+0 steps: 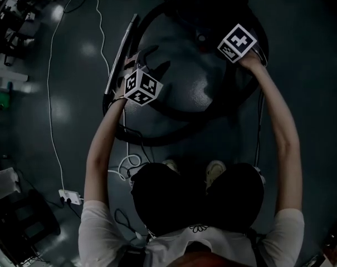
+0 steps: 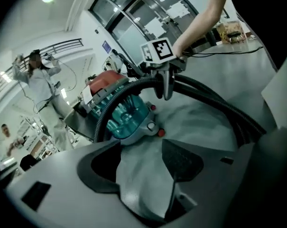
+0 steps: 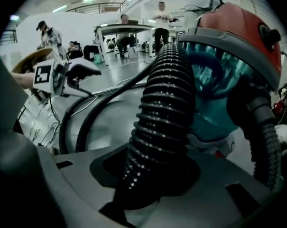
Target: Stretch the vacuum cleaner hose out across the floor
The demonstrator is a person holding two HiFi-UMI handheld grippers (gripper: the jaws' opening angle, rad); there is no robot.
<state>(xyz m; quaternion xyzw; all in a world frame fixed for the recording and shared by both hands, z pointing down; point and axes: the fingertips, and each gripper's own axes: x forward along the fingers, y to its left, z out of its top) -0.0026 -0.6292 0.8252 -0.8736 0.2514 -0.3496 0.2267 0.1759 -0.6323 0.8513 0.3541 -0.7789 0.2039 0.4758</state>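
Note:
A teal and red vacuum cleaner [image 2: 126,115] stands on the dark floor at the top of the head view. Its black ribbed hose [image 1: 179,118] lies in a wide loop in front of my feet. My right gripper [image 3: 152,175] is beside the cleaner, shut on the hose [image 3: 164,113], which fills the gap between its jaws. In the left gripper view the right gripper [image 2: 166,87] hangs over the hose [image 2: 214,106]. My left gripper [image 2: 143,160] is open with only floor between its jaws. It hovers inside the loop, next to the metal wand [image 1: 121,52].
A white cable [image 1: 51,93] runs down the left to a power strip [image 1: 71,196]. My shoes [image 1: 215,171] stand just behind the loop. Desks [image 3: 122,30] and several people fill the background. Equipment crowds the left edge [image 1: 6,60].

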